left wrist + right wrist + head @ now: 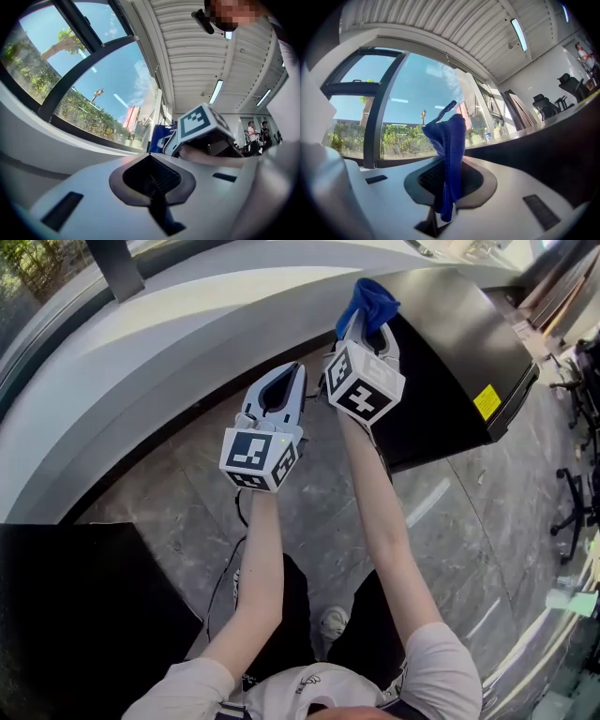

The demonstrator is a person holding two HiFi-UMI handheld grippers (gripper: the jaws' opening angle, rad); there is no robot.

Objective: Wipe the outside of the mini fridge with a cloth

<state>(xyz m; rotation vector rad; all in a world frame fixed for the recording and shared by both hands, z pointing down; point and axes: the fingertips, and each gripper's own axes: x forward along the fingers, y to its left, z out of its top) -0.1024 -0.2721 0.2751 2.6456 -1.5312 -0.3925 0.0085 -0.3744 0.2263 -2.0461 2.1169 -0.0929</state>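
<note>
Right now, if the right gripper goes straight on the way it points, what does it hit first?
Likely the window: the right gripper, shut on the blue cloth, aims just left of the black mini fridge. Depth is unclear; the cloth may brush the fridge's edge first.

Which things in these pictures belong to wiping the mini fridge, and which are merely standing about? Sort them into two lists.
Belong to the job:
blue cloth, clamped in the right gripper
black mini fridge

Just about:
white window ledge
office chair
left gripper, shut and empty
</note>
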